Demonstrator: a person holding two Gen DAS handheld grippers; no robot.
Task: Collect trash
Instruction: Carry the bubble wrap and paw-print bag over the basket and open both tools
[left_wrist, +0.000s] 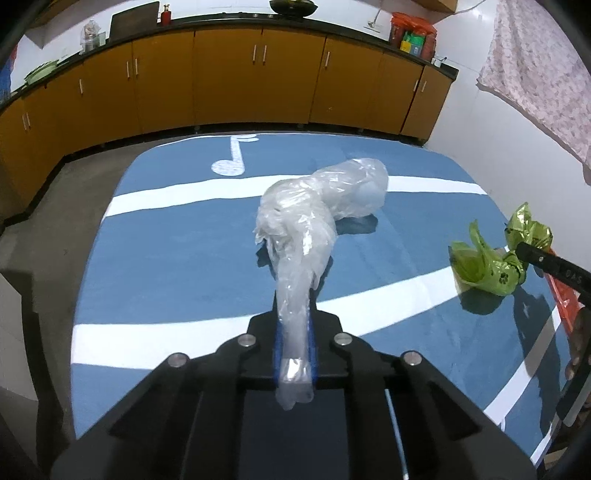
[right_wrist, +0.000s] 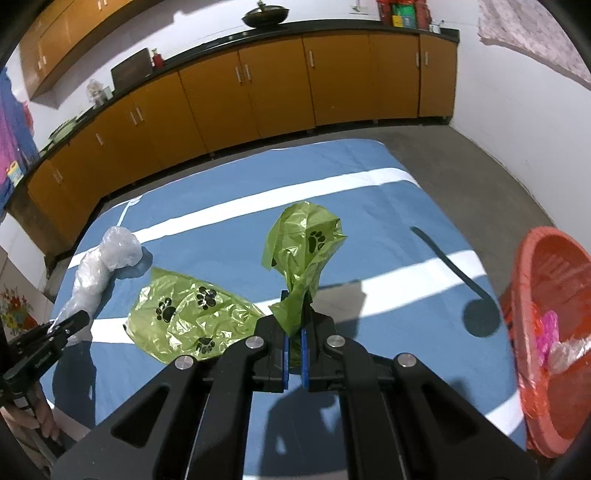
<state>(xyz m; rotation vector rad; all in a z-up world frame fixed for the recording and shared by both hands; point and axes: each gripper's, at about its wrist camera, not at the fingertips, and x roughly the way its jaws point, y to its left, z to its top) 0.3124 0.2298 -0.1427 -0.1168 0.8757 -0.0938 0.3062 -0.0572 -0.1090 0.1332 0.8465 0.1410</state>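
Two handheld grippers work over a blue mat (left_wrist: 177, 266) with white stripes, spread on a grey floor; orange cabinets (left_wrist: 229, 77) run along the far wall at twelve o'clock.

Seen from the left wrist, the left gripper (left_wrist: 294, 332) has its fingers clamped on the twisted neck of a clear plastic bag (left_wrist: 314, 206); the rest of the bag trails away toward one o'clock, its bulging end lying on the mat beside a white music note (left_wrist: 232, 158).

Seen from the right wrist, the right gripper (right_wrist: 294, 325) has its blue-padded fingers (right_wrist: 285, 350) pinched tight on a green bag with black paw prints (right_wrist: 306, 240); one part stands up from the fingers at twelve o'clock, another lies crumpled on the mat at ten o'clock; whether the two are one piece I cannot tell.

At three o'clock from the right gripper an orange basket (right_wrist: 532, 266) sits at the mat's edge, with pink and pale scraps inside.
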